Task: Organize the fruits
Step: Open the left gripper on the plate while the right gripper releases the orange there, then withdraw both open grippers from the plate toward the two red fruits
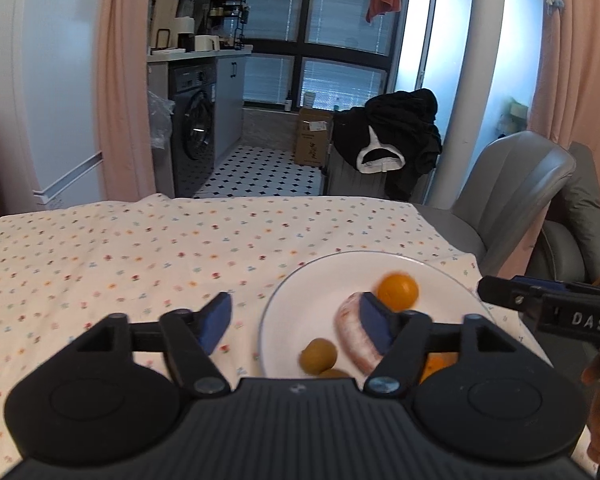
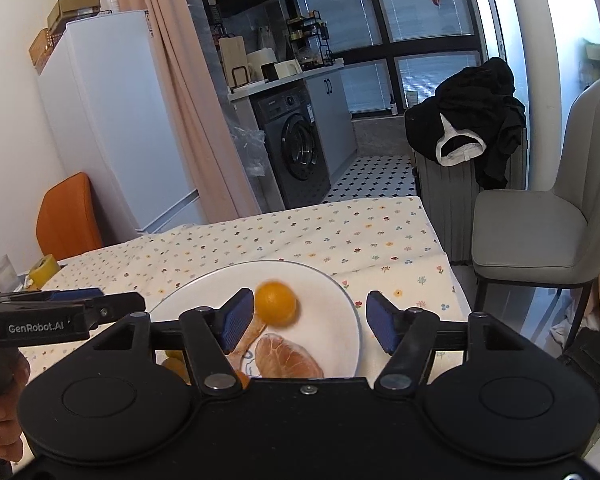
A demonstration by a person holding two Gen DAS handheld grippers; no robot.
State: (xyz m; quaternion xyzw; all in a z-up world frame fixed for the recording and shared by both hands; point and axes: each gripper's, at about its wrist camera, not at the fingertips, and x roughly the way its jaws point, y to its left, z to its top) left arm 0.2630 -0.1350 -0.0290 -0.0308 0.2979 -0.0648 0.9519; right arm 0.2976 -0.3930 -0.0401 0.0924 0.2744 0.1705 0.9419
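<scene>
A white plate [image 1: 296,300] [image 2: 340,296] lies on the flowered tablecloth. A motion-blurred orange [image 1: 397,291] [image 2: 276,303] sits over the plate's far part. Nearer lie a pink peeled citrus segment [image 1: 352,334] [image 2: 290,356], two olive-green fruits [image 1: 318,356] and a small orange piece [image 1: 436,364]. My left gripper [image 1: 296,320] [image 2: 112,306] is open, straddling the plate's left rim, holding nothing. My right gripper [image 2: 310,320] [image 1: 496,290] is open above the plate. The orange is just off its left pad [image 2: 236,322], free of both fingers.
The table's right edge [image 2: 440,248] drops off beside a grey chair [image 2: 532,232] [image 1: 512,184]. A yellow tape roll [image 2: 44,270] and a glass [image 2: 2,276] stand at the table's left end. An orange chair [image 2: 68,216] is behind them. A hand [image 2: 0,420] holds the left gripper's handle.
</scene>
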